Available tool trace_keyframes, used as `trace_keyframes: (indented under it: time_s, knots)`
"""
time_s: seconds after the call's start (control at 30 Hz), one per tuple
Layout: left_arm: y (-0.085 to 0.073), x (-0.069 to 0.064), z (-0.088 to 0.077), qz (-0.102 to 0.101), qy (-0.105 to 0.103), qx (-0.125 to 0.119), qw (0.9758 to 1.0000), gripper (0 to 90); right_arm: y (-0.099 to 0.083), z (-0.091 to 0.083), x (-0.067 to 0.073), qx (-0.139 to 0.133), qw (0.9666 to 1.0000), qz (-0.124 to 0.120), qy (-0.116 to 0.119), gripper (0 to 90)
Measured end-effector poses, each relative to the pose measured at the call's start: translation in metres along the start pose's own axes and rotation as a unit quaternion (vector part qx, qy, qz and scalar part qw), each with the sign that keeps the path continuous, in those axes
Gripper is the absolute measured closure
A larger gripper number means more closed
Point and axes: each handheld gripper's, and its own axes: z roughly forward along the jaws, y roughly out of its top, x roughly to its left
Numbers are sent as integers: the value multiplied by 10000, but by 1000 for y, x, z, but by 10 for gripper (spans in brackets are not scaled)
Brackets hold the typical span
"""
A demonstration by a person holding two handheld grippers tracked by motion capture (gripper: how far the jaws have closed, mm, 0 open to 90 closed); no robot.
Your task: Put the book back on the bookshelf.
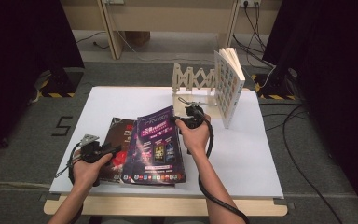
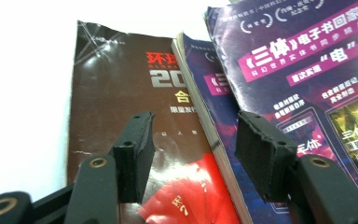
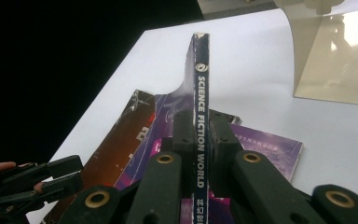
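A purple magazine (image 1: 156,140) is tilted up off a stack near the table's front, and my right gripper (image 1: 187,117) is shut on its spine (image 3: 200,84), which reads "Science Fiction World". The pads press on both sides of that spine at my right gripper (image 3: 200,126). Under it lie a second purple magazine (image 3: 270,144) and a brown one with red print (image 1: 116,140). My left gripper (image 1: 115,150) stands open just above the brown magazine (image 2: 116,84). Nothing is pinched between the pads of the left gripper (image 2: 193,128). The lifted purple cover (image 2: 307,56) fills the upper right of the left gripper view.
A wooden folding rack (image 1: 193,79) stands at the back of the white table (image 1: 121,100), with a thick book (image 1: 228,86) upright at its right end. The rack's pale base (image 3: 335,56) lies just beyond the lifted magazine. Cables trail on the floor at the right.
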Motion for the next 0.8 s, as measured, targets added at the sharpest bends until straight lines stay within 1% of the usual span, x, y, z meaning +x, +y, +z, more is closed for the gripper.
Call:
trace_keyframes:
  time_s: [0.03, 0.17, 0.23, 0.27, 0.4, 0.53, 0.6, 0.73, 0.8]
  knots:
    - [1, 1, -1, -33, -15, -33, 10000, 461, 1, -1, 1, -14, 10000, -10, -16, 845]
    - [3, 5, -3, -85, 38, -84, 9999, 462, 4, -5, 2, -87, 9999, -55, -66, 845]
    - [3, 5, -4, -56, 63, -94, 9999, 462, 5, -7, 3, -148, 9998, -66, -73, 845]
    - [2, 5, -4, -86, 50, -98, 9999, 462, 5, -8, 3, -170, 9998, -81, -85, 845]
    - [-1, 6, -3, -65, 21, -37, 10000, 462, 6, -13, 6, -289, 9995, -112, -66, 845]
    - [-1, 7, -4, -70, 57, -36, 10000, 463, 6, -18, 8, -403, 9990, -153, -102, 845]
    - [-1, 7, -4, -54, 55, -55, 10000, 465, 6, -20, 9, -479, 9985, -237, -150, 846]
    - [-2, 8, -4, -72, 85, -31, 9999, 466, 7, -23, 10, -545, 9981, -242, -155, 846]
    - [-2, 8, -4, -56, 91, -22, 9999, 471, 9, -26, 11, -605, 9976, -290, -171, 846]
